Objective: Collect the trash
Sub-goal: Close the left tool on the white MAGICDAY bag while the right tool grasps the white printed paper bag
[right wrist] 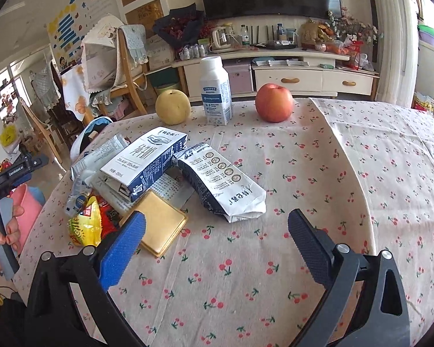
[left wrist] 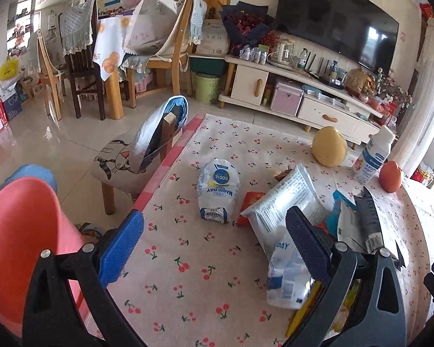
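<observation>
A heap of trash lies on the cherry-print tablecloth (right wrist: 318, 173). In the right wrist view it holds a blue-and-white milk carton (right wrist: 147, 164), a flattened carton (right wrist: 222, 179), a gold flat box (right wrist: 159, 228) and a yellow snack packet (right wrist: 85, 225). My right gripper (right wrist: 217, 225) is open just in front of them, holding nothing. In the left wrist view a Magicday wrapper (left wrist: 218, 190) lies alone, with a long white wrapper (left wrist: 286, 211) and a crumpled bag (left wrist: 286, 277) to its right. My left gripper (left wrist: 214, 231) is open and empty above the cloth. A pink bin (left wrist: 20, 231) stands low at the table's left edge.
A pear (right wrist: 173, 107), a white bottle (right wrist: 215, 92) and an apple (right wrist: 274, 102) stand at the far edge. A cat-print stool (left wrist: 121, 159) sits beside the table. A hand (right wrist: 3, 237) grips the left gripper's handle. Chairs, a TV cabinet and a green bin lie beyond.
</observation>
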